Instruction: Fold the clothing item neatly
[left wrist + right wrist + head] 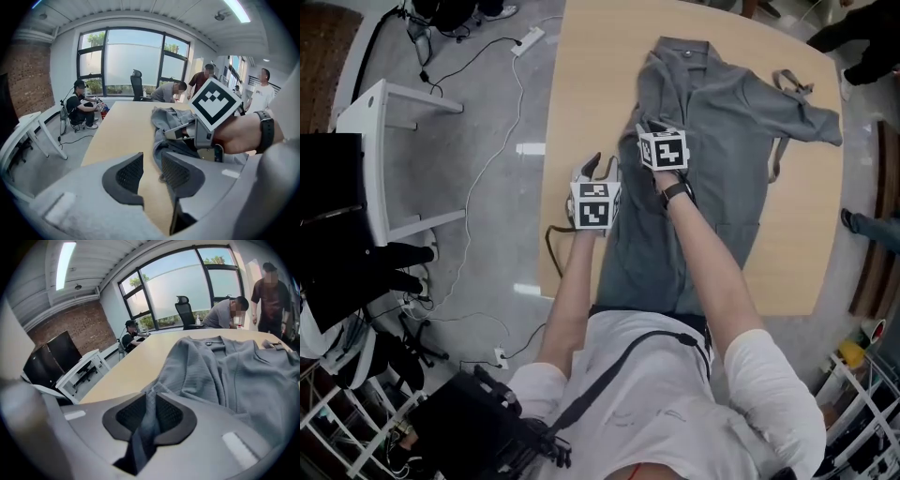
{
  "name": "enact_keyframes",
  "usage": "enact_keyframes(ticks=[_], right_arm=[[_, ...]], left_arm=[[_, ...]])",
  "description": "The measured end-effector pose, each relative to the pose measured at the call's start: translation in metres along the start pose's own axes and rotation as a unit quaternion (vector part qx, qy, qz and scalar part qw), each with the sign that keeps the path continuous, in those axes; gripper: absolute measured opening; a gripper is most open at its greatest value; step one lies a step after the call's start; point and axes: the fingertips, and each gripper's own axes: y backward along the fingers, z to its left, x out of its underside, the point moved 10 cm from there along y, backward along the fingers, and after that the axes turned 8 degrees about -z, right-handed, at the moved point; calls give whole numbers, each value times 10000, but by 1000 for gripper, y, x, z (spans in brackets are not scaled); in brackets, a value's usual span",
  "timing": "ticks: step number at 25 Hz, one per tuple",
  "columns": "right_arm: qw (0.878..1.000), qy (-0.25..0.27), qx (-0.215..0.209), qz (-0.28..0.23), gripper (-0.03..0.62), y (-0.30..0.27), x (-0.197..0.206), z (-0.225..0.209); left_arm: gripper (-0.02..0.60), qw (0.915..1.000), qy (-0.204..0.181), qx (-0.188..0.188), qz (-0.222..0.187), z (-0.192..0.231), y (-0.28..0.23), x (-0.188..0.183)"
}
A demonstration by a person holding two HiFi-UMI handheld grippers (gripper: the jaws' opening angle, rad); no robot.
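A grey coat-like garment (722, 122) lies spread along the light wooden table (581, 94), collar at the far end. My right gripper (649, 129) rests on the garment's left edge. In the right gripper view a fold of the grey garment (225, 371) still lies in the narrow gap of the right gripper (151, 404), loosely, with no firm pinch. My left gripper (600, 169) hovers beside the garment's left edge, over bare table. In the left gripper view its jaws (152, 164) stand open with only the table (126, 126) between them; the garment (168, 117) and the right gripper's marker cube (215, 103) lie just beyond.
A white side table (384, 150) and loose cables (487, 159) occupy the floor to the left. A dark strap (553, 234) hangs at the table's left edge. Several people and an office chair (137, 84) are at the far end by the windows.
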Motion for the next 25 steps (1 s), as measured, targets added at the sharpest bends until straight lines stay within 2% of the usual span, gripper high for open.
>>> enact_keyframes(ticks=[1,5,7,10,13,16,20,23,25], right_arm=[[9999,-65,64,-64,40,1,2,-2],[9949,-622,104,-790,38,51,-5,-13],[9870,-969,77,-1282,38,93,-9,-22],[9677,-1489,103,-2030,38,165,-11,-40],[9558,-1622,432,-2416,38,230,-6,-57],[9494,-1682,899,-2495,40,278,7,-76],[9389,-2016,1563,-2311,41,314,52,-106],[9382,-2212,2117,-1615,71,306,103,-130],[9365,-2211,2512,-1047,154,298,133,-139]], left_arm=[[127,10000,75,1,-20,1,6,2],[127,9980,547,320,-70,0,16,11],[127,9981,408,453,-26,-5,13,14],[127,9976,45,687,-15,-20,5,11],[127,9947,119,1021,-47,-37,-4,5],[127,9911,530,1214,-104,-48,-15,0],[127,9906,549,1254,-18,-59,-22,2],[127,9909,526,1234,121,-62,-24,6],[127,9910,473,1234,212,-64,-26,9]])
